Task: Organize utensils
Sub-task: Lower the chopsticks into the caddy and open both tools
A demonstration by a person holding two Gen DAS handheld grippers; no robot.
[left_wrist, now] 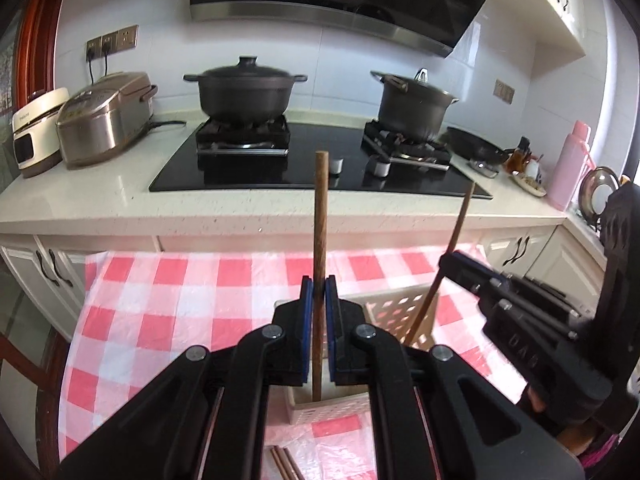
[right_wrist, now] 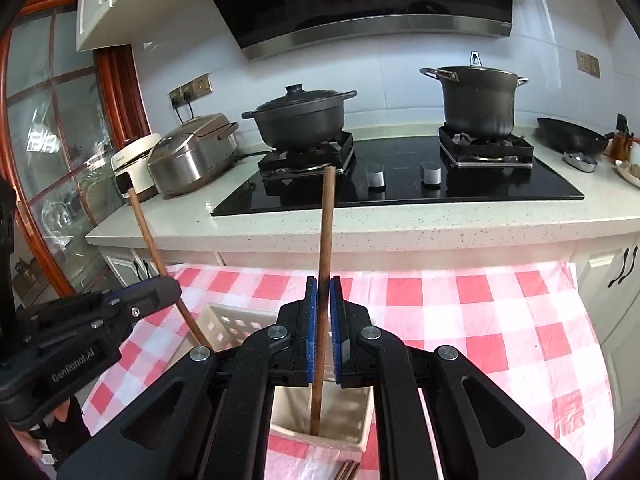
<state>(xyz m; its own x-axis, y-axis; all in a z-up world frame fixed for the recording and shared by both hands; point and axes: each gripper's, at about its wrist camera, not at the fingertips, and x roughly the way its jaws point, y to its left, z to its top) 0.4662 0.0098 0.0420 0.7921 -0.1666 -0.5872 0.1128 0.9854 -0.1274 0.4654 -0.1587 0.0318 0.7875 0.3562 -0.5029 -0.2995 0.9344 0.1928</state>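
My left gripper [left_wrist: 319, 286] is shut on a brown wooden chopstick [left_wrist: 321, 216] held upright, its lower end inside a cream slotted utensil basket [left_wrist: 404, 304] on the checked cloth. My right gripper [right_wrist: 323, 285] is shut on a second wooden chopstick [right_wrist: 326, 232], upright, its lower tip resting in the cream basket [right_wrist: 356, 436]. Each gripper shows in the other view: the right gripper [left_wrist: 448, 260] with its chopstick [left_wrist: 460, 220], the left gripper [right_wrist: 170, 286] with its chopstick [right_wrist: 146, 232]. More chopsticks [left_wrist: 284, 462] lie on the cloth below the basket.
A red-and-white checked cloth [left_wrist: 180, 304] covers the table. Behind it is a counter with a black hob [left_wrist: 320, 160], two dark pots [left_wrist: 244, 92] [left_wrist: 414, 106], a rice cooker [left_wrist: 104, 118], a frying pan [left_wrist: 476, 146] and a pink flask [left_wrist: 570, 164].
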